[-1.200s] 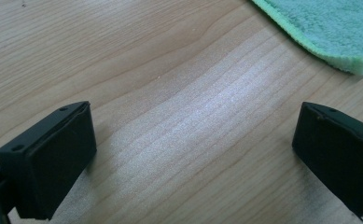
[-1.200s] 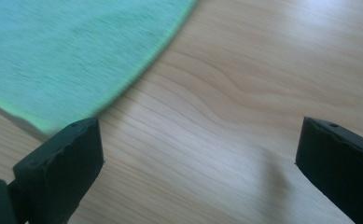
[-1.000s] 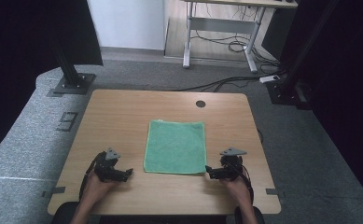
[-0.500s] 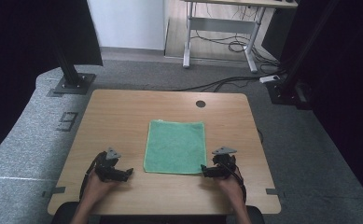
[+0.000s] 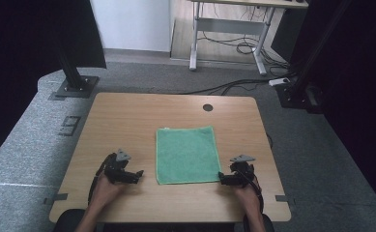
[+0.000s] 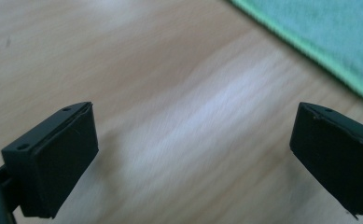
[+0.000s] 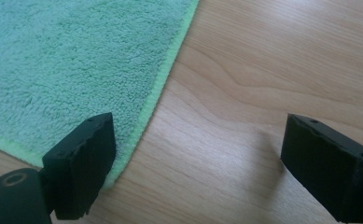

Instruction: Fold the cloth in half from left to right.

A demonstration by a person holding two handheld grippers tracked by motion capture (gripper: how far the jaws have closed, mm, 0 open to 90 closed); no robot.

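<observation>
**Two claws close in on a green cloth**

Grey carpet and dark curtains ring a pale wooden table [image 5: 127,116], and from the high view a green cloth [image 5: 187,154] lies flat and square on it. The left claw [image 5: 138,174] rests on the wood just off the cloth's near left corner, apart from it. The right claw [image 5: 220,178] sits at the cloth's near right corner, its tips at the hem. Each hand has been set level with one near corner, which I judge is to pick up that edge with both claws at once, perhaps for a fold.

Along the left claw [image 6: 193,154], the jaws stand wide apart with nothing but bare wood between them. The cloth [image 6: 328,42] lies ahead and to this claw's right, its bright hem well beyond the pads, so this side has some reaching to do.

Along the right claw [image 7: 193,168], the jaws are wide too, though they have just been closing a little, and they grip nothing. The cloth [image 7: 76,60] spreads ahead and to this claw's left, and its corner runs beneath the left-hand pad, while the other pad stands over bare table. Held low like that, I judge the claw is placed to straddle the hem and pinch it.
</observation>
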